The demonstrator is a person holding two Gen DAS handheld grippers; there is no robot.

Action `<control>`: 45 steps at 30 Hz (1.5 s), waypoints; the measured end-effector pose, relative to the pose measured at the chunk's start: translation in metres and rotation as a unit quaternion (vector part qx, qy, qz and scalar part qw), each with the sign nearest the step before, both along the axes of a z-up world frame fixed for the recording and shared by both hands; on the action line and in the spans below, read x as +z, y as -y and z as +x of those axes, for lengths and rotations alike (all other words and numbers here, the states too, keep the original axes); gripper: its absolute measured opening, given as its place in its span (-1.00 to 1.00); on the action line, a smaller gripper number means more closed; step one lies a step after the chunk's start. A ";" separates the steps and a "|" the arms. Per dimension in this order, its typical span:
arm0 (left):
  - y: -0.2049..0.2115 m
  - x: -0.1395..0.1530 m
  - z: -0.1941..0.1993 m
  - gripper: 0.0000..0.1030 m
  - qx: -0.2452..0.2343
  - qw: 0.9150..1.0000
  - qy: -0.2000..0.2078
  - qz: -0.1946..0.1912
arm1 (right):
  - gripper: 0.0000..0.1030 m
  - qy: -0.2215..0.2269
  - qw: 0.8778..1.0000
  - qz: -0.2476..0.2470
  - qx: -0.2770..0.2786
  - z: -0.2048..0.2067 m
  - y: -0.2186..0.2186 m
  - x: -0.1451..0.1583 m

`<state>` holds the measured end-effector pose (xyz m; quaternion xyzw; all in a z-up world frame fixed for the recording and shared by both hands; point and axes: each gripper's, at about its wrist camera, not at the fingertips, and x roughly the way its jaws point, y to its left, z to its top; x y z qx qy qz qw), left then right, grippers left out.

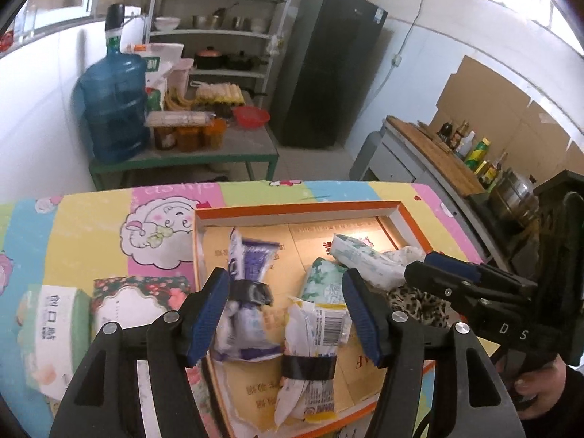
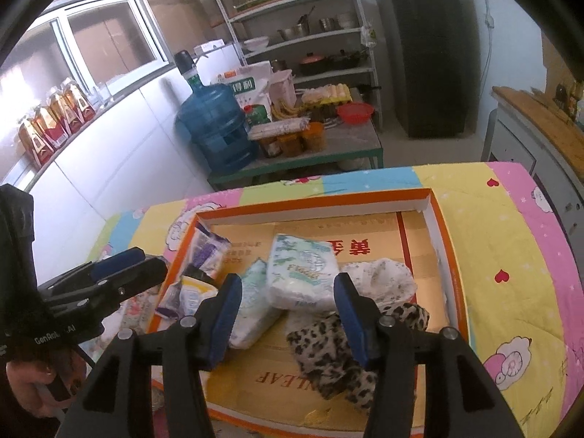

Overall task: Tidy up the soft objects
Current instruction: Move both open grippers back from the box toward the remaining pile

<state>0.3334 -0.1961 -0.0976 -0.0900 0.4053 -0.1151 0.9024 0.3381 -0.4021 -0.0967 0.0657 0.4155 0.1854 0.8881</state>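
We see the orange-rimmed tray (image 2: pixel 443 241) holding tissue packs (image 2: pixel 301 273) and a leopard cloth (image 2: pixel 328 350), both our grippers (image 1: pixel 283 314) (image 2: pixel 288 317) parted and empty above it.

Each camera sat on a gripper and looked forward and down past its two fingers (image 1: pixel 204 314), close above the table (image 1: pixel 73 226). The left camera looked from the left side, the right camera from the right side. Both saw the same orange box (image 1: pixel 292 210), the blue water jug (image 2: pixel 215 127), the shelves (image 2: pixel 310 36) and the black fridge (image 1: pixel 328 65) far behind. Each camera also caught the other gripper at its edge.
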 end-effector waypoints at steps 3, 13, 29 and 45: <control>-0.008 0.007 -0.011 0.28 0.004 1.000 0.010 -0.007 | 0.02 0.006 1.000 0.003 -0.003 -0.009 -0.005 0.008; -0.028 0.034 -0.054 0.28 0.006 0.999 0.048 -0.003 | 0.02 0.032 0.999 0.013 -0.016 -0.047 -0.018 0.039; -0.077 0.044 -0.117 0.28 0.014 0.998 0.066 0.004 | 0.02 0.067 0.998 -0.002 -0.022 -0.112 -0.058 0.073; -0.115 0.056 -0.158 0.28 0.014 0.996 0.079 0.026 | 0.02 0.074 0.997 -0.007 -0.031 -0.161 -0.095 0.079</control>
